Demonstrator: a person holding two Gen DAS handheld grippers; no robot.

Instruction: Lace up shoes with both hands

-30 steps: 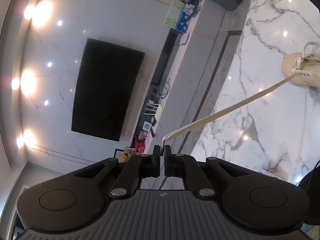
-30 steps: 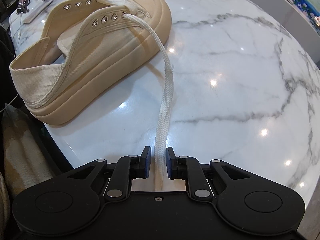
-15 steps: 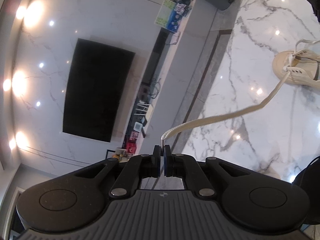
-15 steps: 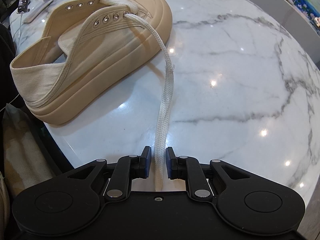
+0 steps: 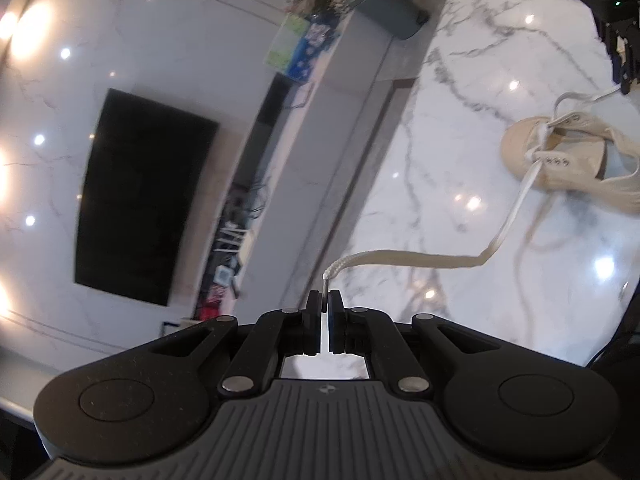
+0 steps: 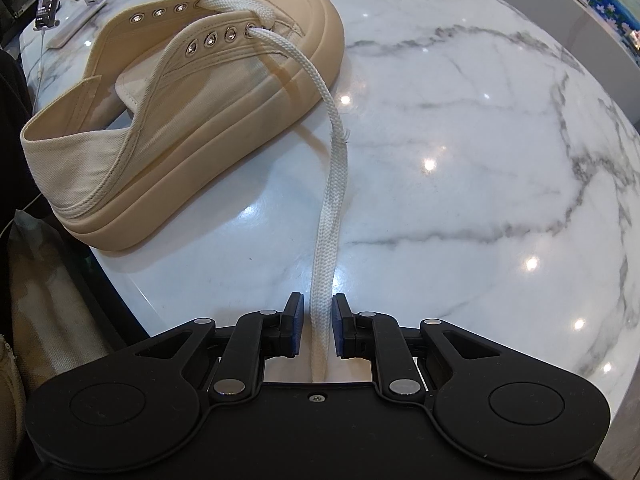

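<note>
White marble bench (image 6: 460,128), grey veining, ceiling lights reflecting off it. Beige shoe (image 6: 192,120) sitting flat on it near the edge. Slack part of one lace (image 5: 424,258) lying on the top. Phone stand (image 6: 76,12) sitting behind the shoe.

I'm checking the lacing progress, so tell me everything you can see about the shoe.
The shoe is a cream canvas sneaker with a thick tan rubber sole and rounded toe cap, lying tilted on the marble table. Each side has four metal eyelets; only the pair nearest the toe is laced. A flat white lace runs from that eyelet down between the right tool's fingers.
</note>
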